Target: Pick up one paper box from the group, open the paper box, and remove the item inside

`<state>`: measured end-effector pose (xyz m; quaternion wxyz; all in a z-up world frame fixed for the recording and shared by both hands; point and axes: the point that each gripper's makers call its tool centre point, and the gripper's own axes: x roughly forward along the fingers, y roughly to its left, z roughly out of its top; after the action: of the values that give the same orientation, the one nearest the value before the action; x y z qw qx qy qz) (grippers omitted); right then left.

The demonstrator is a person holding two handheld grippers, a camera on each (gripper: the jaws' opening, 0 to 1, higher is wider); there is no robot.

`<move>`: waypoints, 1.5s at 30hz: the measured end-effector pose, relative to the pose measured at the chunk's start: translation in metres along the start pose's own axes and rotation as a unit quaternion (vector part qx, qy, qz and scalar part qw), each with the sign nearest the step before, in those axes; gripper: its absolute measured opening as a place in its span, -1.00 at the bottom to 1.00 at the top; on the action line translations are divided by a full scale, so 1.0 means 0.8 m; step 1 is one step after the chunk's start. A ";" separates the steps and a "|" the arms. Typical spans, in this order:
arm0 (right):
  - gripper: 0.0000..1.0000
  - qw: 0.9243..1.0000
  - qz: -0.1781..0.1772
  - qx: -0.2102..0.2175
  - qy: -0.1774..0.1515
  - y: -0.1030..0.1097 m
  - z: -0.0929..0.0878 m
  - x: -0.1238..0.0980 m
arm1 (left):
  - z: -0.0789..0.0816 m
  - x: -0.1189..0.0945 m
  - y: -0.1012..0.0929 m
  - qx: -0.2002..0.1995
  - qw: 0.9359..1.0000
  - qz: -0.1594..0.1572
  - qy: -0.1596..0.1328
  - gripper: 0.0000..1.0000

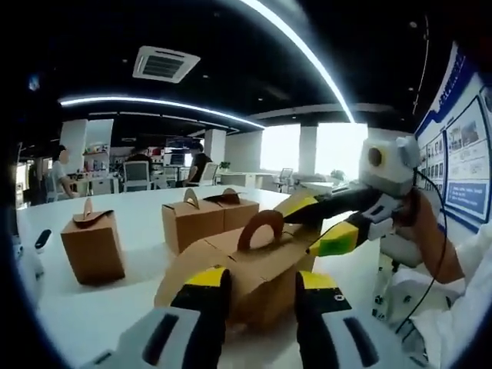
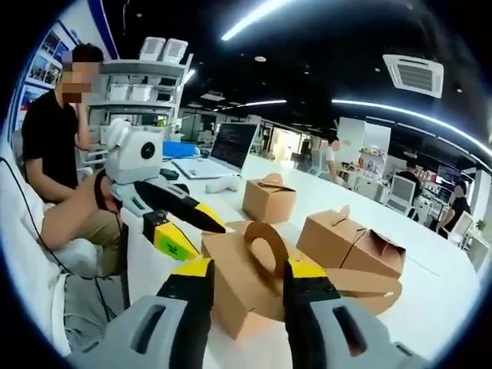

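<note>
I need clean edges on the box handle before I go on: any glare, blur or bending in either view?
Left gripper view: windows blown out white, ceiling strip bends with fisheye; box handle sharp. Right gripper view: ceiling strips glare, table bright, far desks soft; box handle sharp.

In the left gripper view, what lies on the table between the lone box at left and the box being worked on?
Bare white table separates the lone brown paper box from the held brown paper box; nothing sits in that stretch.
</note>
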<state>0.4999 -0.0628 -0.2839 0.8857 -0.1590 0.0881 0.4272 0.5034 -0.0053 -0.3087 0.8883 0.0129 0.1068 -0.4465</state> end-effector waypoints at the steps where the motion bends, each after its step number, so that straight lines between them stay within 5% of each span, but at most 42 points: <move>1: -0.32 1.000 0.001 -0.001 0.000 0.000 0.000 -0.001 | 0.000 0.000 0.000 0.000 1.000 0.000 0.000 -0.27; 27: -0.52 0.992 0.017 -0.115 0.049 0.005 -0.003 0.004 | 0.000 -0.002 -0.002 0.001 1.000 0.002 0.001 -0.28; 32: -0.53 0.991 0.018 -0.118 0.053 0.002 -0.003 0.008 | 0.001 -0.002 -0.002 0.001 1.000 0.004 -0.001 -0.27; 38: -0.87 0.993 0.005 -0.113 0.044 -0.006 -0.002 0.013 | 0.001 -0.003 -0.003 -0.002 1.000 0.001 -0.002 -0.27; 45: -0.94 0.993 -0.005 -0.110 0.032 -0.013 0.003 0.014 | 0.001 -0.003 0.000 0.000 1.000 0.001 -0.002 -0.27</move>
<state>0.5150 -0.0602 -0.2830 0.8616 -0.2698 0.0678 0.4245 0.5020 -0.0039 -0.3073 0.8889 0.0122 0.1049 -0.4458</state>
